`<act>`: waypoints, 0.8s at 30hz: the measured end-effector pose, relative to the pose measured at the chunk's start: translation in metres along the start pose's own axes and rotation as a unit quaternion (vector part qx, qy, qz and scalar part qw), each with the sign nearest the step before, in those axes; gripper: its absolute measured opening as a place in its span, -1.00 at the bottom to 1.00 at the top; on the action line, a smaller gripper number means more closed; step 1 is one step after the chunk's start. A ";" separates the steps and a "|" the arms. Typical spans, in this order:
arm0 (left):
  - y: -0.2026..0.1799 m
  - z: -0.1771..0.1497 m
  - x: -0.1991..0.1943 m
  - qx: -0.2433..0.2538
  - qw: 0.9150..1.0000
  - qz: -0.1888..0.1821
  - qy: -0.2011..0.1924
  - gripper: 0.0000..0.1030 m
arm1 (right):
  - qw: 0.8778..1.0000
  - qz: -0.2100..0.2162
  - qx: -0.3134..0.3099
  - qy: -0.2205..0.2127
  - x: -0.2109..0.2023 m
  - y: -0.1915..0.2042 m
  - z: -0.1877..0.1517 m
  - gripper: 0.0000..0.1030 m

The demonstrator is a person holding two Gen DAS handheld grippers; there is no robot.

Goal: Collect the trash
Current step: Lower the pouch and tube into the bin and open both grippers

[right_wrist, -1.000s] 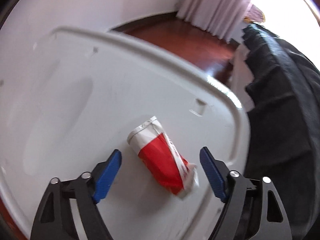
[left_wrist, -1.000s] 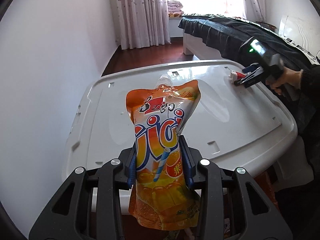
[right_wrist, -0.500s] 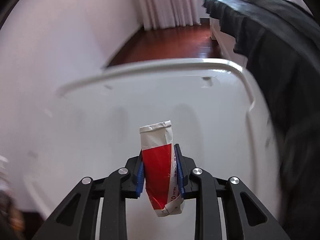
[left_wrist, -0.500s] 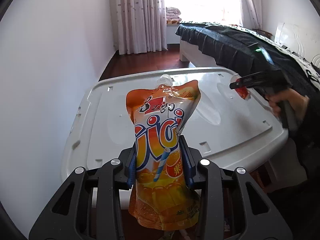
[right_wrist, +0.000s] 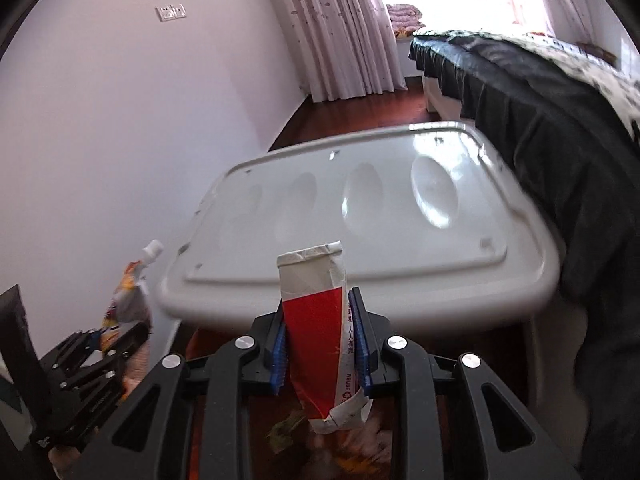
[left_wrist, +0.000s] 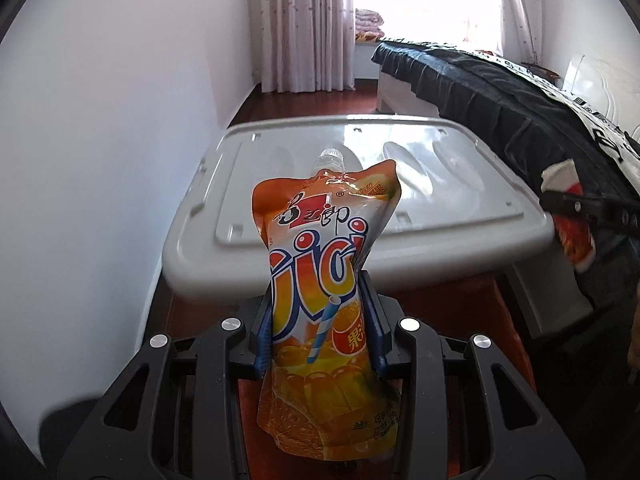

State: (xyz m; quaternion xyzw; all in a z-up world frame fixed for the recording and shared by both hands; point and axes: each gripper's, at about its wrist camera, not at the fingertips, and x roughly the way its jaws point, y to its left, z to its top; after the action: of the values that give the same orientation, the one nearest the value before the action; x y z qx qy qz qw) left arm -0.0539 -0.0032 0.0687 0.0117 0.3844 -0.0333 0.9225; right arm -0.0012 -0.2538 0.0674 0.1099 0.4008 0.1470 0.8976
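An orange juice pouch (left_wrist: 320, 248) with a clear spout stands upright between the blue pads of my left gripper (left_wrist: 320, 320), which is shut on it. The pouch hangs in front of the near edge of a white storage-box lid (left_wrist: 440, 184). My right gripper (right_wrist: 320, 340) is shut on a crumpled red and white tube (right_wrist: 316, 320), held upright off the lid (right_wrist: 400, 208). In the right wrist view the left gripper (right_wrist: 108, 340) and its pouch (right_wrist: 128, 296) show at the lower left. At the right edge of the left wrist view, the right gripper (left_wrist: 552, 196) carries the tube (left_wrist: 560, 172).
A bed with a dark cover (right_wrist: 560, 120) runs along the right side of the lid. A white wall (left_wrist: 100, 140) stands on the left, curtains (left_wrist: 308, 28) at the back. Blurred wrappers (right_wrist: 296, 432) lie below the right gripper over red-brown floor.
The right gripper closed on the tube, lifted it off the lid and drew back past the near edge, rolling upright. The left gripper drew back from the lid with the pouch.
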 end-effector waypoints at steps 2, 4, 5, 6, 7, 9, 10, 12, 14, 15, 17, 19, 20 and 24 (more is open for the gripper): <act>-0.001 -0.014 -0.003 -0.008 1.000 0.007 0.008 -0.31 | 1.000 -0.012 0.003 -0.006 -0.001 0.004 -0.020 -0.47; -0.003 -0.029 -0.001 -0.017 1.000 0.006 0.025 -0.31 | 1.000 -0.030 -0.003 -0.005 0.001 0.009 -0.046 -0.47; -0.004 -0.038 0.001 -0.019 0.999 0.004 0.036 -0.31 | 0.999 -0.032 0.000 0.002 0.004 0.010 -0.061 -0.47; -0.005 -0.047 0.003 -0.017 0.999 0.005 0.047 -0.31 | 0.999 -0.032 0.002 0.007 0.005 0.011 -0.074 -0.47; -0.007 -0.054 0.005 -0.013 0.998 0.006 0.054 -0.31 | 0.999 -0.037 0.002 0.009 0.007 0.010 -0.086 -0.47; -0.010 -0.067 0.010 0.004 0.998 0.010 0.066 -0.31 | 0.999 -0.050 -0.005 0.014 0.011 0.008 -0.106 -0.46; -0.013 -0.074 0.014 0.020 0.997 0.018 0.071 -0.31 | 0.998 -0.061 -0.015 0.014 0.013 0.006 -0.116 -0.46; -0.014 -0.081 0.022 0.030 0.996 0.019 0.084 -0.31 | 0.997 -0.076 -0.022 0.018 0.015 0.001 -0.129 -0.46; -0.011 -0.083 0.030 0.022 0.995 0.013 0.099 -0.31 | 0.997 -0.077 -0.009 0.029 0.018 -0.006 -0.133 -0.46; -0.010 -0.083 0.034 0.017 0.994 0.012 0.105 -0.31 | 0.997 -0.078 -0.003 0.030 0.020 -0.009 -0.133 -0.46; -0.007 -0.087 0.037 0.014 0.994 0.011 0.108 -0.31 | 0.996 -0.080 0.003 0.028 0.020 -0.010 -0.133 -0.45; -0.005 -0.086 0.040 0.014 0.994 0.010 0.110 -0.31 | 0.996 -0.084 0.011 0.033 0.023 -0.014 -0.134 -0.45; -0.006 -0.088 0.040 0.014 0.994 0.011 0.110 -0.31 | 0.996 -0.085 0.014 0.034 0.024 -0.015 -0.135 -0.45; -0.007 -0.093 0.040 0.015 0.993 0.009 0.113 -0.31 | 0.995 -0.087 0.023 0.036 0.027 -0.013 -0.134 -0.45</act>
State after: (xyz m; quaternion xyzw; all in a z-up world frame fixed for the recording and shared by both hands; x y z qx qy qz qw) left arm -0.0915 -0.0075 -0.0252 0.0328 0.4858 -0.0289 0.8730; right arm -0.0828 -0.2460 -0.0426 0.0901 0.4444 0.0631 0.8891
